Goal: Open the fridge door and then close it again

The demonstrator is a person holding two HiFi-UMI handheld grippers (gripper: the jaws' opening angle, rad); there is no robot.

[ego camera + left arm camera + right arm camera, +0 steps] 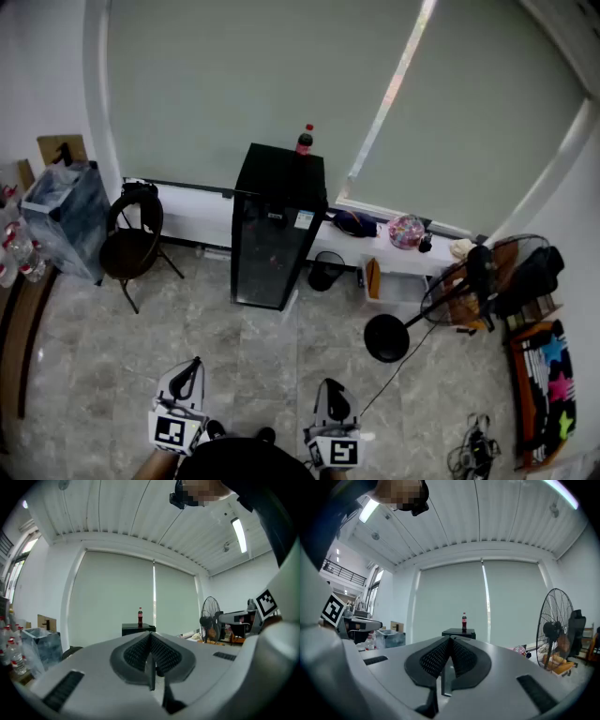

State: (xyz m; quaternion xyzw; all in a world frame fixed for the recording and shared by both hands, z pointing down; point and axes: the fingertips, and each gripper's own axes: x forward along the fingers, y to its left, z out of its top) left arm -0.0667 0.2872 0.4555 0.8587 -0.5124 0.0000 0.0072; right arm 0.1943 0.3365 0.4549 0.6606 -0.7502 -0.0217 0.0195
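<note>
A small black fridge point(276, 230) with a glass door stands against the far wall under the window blinds, its door closed. A cola bottle point(305, 140) stands on its top. In the gripper views the fridge point(138, 629) point(459, 633) shows far ahead with the bottle point(139, 617) point(464, 621) on it. My left gripper point(189, 373) and right gripper point(332, 393) are held low near my body, well short of the fridge. Both are shut with nothing between their pads point(151, 656) point(449, 656).
A black chair point(131, 244) and a blue bin point(64, 217) stand left of the fridge. A small black waste bin point(325, 270) is at its right. A standing fan point(469, 286) with a round base point(386, 338) and cable is at the right. Grey tiled floor point(262, 356) lies between me and the fridge.
</note>
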